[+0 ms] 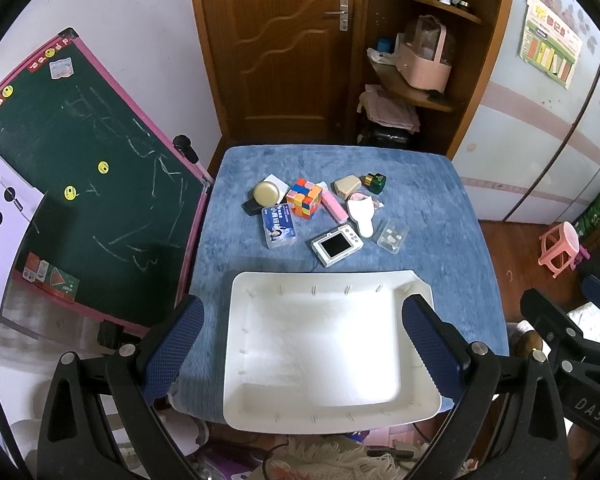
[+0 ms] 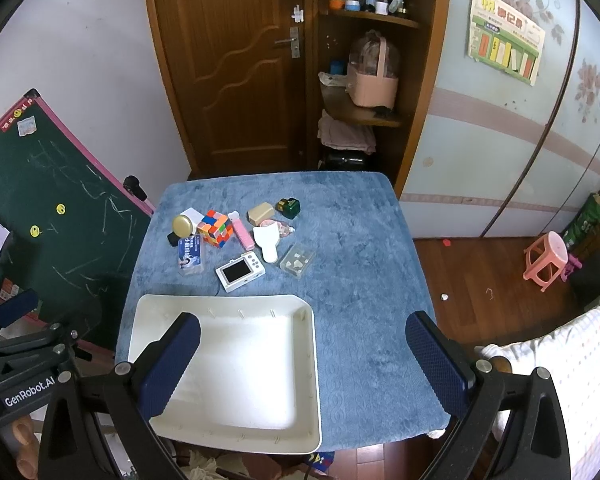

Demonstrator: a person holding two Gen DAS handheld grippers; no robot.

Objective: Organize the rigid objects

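Note:
An empty white tray (image 1: 418, 288) (image 2: 314, 360) lies at the near edge of a blue-covered table (image 1: 440, 208) (image 2: 360, 240). Behind it sits a cluster of small objects: a colour cube (image 1: 305, 198) (image 2: 216, 228), a white camera (image 1: 336, 245) (image 2: 240, 271), a blue card box (image 1: 279, 226) (image 2: 191, 260), a gold-lidded jar (image 1: 266, 193) (image 2: 183, 225), a pink bar (image 1: 334, 205) (image 2: 245, 235), a clear case (image 1: 393, 235) (image 2: 298, 260), a green bottle (image 1: 375, 182) (image 2: 289, 207). My left gripper (image 1: 303, 354) hangs open over the tray. My right gripper (image 2: 305, 364) is open above the tray's right edge.
A green chalkboard with a pink frame (image 1: 80, 176) (image 2: 40, 208) leans at the table's left. A brown door (image 1: 284, 40) and a shelf unit (image 1: 420, 48) stand behind. A pink stool (image 2: 546, 258) sits on the wooden floor at the right. The other gripper's black frame (image 1: 572, 344) shows beside mine.

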